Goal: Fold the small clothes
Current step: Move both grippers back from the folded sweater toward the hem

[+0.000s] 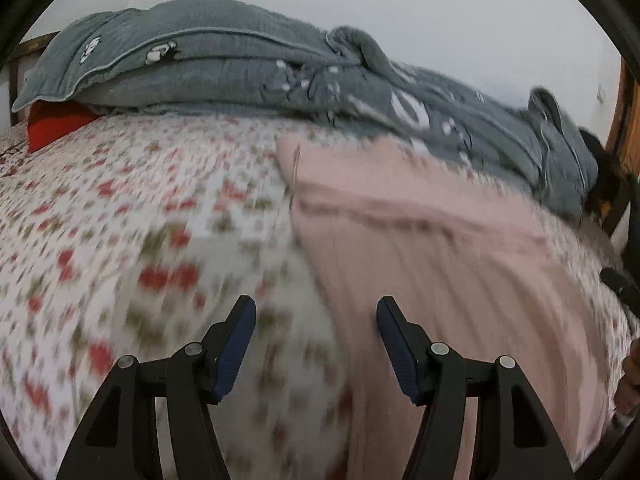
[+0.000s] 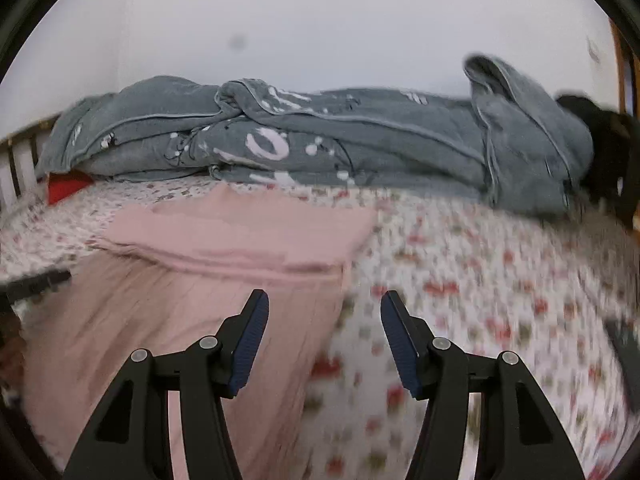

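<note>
A pink garment [image 1: 432,264] lies flat on the flowered bedsheet [image 1: 120,216], its far part folded over into a thicker band. In the left wrist view my left gripper [image 1: 316,312] hangs open above the garment's left edge, nothing between its fingers. The right wrist view shows the same pink garment [image 2: 208,264] at lower left. My right gripper [image 2: 325,306] is open over its right edge, where the cloth meets the flowered sheet [image 2: 500,288]. Both views are blurred by motion.
A rumpled grey blanket [image 1: 248,68] with white prints runs along the far side of the bed against a white wall; it also fills the back as the grey blanket [image 2: 360,140]. A red cushion [image 1: 52,124] peeks out at far left. A wooden frame [image 1: 626,120] stands at right.
</note>
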### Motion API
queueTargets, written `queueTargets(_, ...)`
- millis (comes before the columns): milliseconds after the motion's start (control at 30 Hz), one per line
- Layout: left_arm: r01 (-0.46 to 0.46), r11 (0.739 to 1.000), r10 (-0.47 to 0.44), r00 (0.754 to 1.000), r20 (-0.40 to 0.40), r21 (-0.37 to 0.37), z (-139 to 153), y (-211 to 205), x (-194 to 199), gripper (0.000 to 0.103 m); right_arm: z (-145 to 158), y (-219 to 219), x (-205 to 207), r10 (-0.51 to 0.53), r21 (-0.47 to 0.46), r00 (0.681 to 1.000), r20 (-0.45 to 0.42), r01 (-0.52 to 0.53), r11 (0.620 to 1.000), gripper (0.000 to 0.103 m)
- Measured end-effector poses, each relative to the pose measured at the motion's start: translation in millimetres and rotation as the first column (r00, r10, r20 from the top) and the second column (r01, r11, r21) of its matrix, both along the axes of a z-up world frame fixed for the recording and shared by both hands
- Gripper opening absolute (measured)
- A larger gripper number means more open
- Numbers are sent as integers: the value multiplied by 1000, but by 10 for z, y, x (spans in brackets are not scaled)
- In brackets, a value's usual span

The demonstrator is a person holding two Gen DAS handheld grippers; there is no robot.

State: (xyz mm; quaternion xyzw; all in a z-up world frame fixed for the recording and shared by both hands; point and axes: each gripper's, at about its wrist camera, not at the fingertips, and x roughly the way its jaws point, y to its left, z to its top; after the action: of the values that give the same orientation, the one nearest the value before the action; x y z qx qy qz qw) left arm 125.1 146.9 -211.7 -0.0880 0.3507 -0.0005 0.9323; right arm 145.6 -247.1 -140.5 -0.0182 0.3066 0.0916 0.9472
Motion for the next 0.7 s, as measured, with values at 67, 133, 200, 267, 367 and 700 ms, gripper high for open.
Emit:
queueTargets(67,-7,1000,6,1000,-17,-22,-23,22,-190,65,-5,-71,-146,12,59,998,-58,-9,998,58)
queueTargets(133,-11,999,10,1000,-28,-41,-16,45,-393,66,1,-134,-336,6,85,996,-92,2,996,58)
queueTargets(200,-24,999,23,1000,-21,-39,22,60,-607,69,22,-167,-547,4,71,996,-86,2,997,59)
queueTargets(267,-29,999,28,1000,-13,-44,51,90,-804,74,20,-178,-716,-4,50,996,-84,8,999,61)
queueTargets(367,-26,999,26,1000,-9,-45,36,103,-1008,77,17,-202,-945,-3,63,994,-108,10,998,61)
queueTargets(700,34,999,-33,996,85,-7,-72,-9,-1381,78,-156,-71,-1525,27,73,994,-108,-19,997,63)
